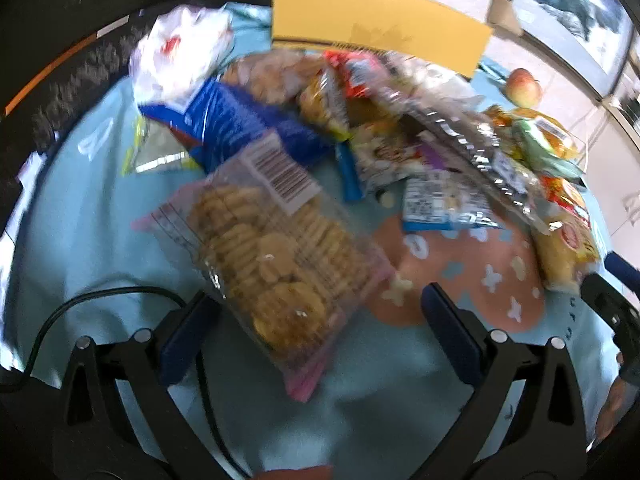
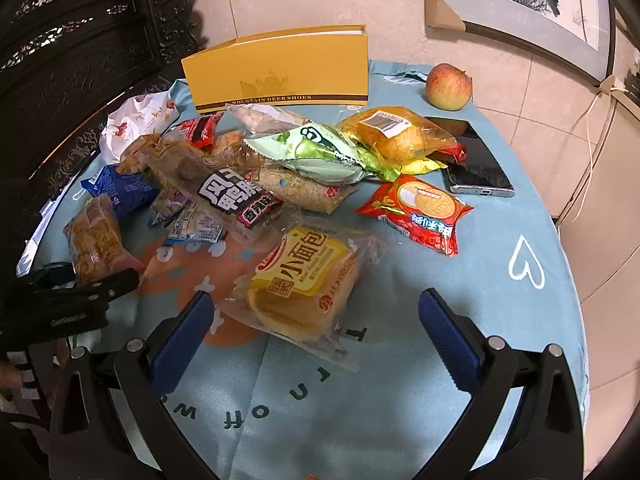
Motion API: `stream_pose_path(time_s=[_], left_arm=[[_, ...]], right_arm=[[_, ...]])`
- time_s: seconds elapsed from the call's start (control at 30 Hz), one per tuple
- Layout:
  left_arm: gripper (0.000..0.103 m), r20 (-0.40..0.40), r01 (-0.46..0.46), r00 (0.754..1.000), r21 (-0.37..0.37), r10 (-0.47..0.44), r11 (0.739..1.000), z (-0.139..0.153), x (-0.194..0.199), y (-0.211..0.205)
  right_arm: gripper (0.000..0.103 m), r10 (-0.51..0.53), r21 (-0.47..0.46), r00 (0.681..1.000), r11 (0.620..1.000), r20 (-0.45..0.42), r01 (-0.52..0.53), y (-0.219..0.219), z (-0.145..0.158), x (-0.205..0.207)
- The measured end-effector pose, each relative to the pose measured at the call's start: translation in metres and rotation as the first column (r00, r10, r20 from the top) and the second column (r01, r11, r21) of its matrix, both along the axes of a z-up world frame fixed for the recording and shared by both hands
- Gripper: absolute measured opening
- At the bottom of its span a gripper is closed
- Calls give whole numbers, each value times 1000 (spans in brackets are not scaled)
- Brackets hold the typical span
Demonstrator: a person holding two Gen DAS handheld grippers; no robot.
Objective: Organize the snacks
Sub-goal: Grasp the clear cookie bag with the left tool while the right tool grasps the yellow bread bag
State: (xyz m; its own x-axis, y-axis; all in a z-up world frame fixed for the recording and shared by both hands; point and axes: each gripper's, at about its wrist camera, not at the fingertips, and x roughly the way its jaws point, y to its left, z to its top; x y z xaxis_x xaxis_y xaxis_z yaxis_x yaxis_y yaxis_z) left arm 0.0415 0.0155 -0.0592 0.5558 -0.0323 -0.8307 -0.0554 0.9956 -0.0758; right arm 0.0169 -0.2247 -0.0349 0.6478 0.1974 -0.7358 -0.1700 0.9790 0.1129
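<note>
Snacks are heaped in front of the yellow box (image 2: 280, 70).
Fingers are spread on both grippers; the cookie bag (image 1: 272, 276), light and fragile, is best pinched at its sealed end.

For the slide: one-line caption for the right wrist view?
Open right hand-held gripper hovering over a small-bread packet among snacks on a blue tablecloth.

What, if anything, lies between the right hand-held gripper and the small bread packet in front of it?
Nothing visible. The right hand-held gripper is open, and the small bread packet already lies between its fingers on the blue tablecloth, with no other snack in the way.
</note>
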Motion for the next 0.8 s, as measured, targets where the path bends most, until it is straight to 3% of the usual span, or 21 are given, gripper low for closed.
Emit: stream_pose_path(time_s=[0.23, 0.3, 0.37, 0.4, 0.8], left_arm=[[99, -14, -31, 999, 5, 31, 1000, -4, 19, 6], [82, 14, -32, 999, 39, 31, 999, -3, 23, 5], [40, 21, -34, 999, 50, 33, 998, 4, 22, 2], [32, 28, -35, 999, 61, 34, 998, 7, 21, 2], [29, 137, 65, 988, 34, -69, 997, 40, -20, -1]], right_arm=[[102, 1, 13, 1000, 1000, -19, 0, -2, -5, 5], [102, 4, 9, 1000, 1000, -18, -4, -1, -4, 5], [102, 7, 2, 1000, 1000, -12, -7, -1, -3, 5], [102, 5, -2, 1000, 1000, -9, -5, -3, -2, 5], [102, 13, -52, 1000, 999, -24, -14, -3, -7, 16]])
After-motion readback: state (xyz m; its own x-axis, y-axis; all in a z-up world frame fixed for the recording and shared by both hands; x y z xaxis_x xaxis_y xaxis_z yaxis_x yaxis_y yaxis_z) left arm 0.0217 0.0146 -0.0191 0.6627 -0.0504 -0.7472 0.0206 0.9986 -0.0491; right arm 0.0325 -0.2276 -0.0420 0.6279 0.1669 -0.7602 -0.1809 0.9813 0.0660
